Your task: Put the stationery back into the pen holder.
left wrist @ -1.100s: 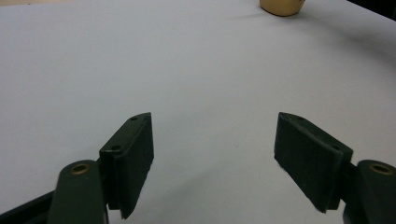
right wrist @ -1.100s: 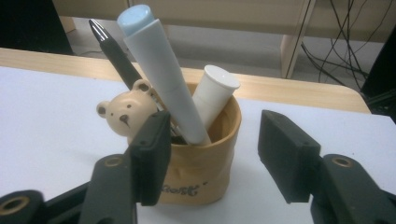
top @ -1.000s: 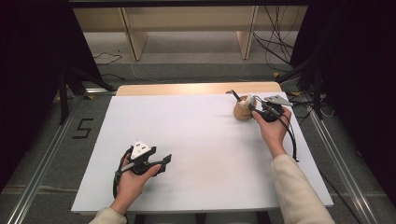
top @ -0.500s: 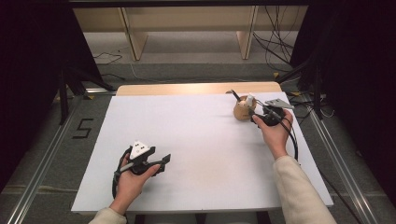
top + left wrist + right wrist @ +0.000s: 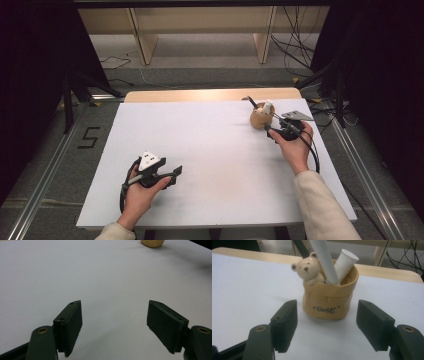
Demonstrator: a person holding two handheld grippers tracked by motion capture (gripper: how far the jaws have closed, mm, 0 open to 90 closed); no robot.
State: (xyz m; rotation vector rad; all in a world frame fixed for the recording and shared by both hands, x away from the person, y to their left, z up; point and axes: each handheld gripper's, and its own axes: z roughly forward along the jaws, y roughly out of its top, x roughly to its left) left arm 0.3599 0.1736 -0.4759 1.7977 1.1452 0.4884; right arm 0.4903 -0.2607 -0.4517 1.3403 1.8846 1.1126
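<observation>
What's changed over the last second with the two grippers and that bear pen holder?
The right gripper has just been opening: its fingers now stand apart on either side of the bear pen holder without pressing on it, and the hand has drawn back slightly toward the person. The holder stays upright in its place on the white table with its pens inside. The left gripper stays open and empty, in the same spot.

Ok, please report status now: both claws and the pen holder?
Both claws open: left claw idle, right claw facing bear pen holder, not touching. Holder upright, pens inside. Nothing between.
</observation>
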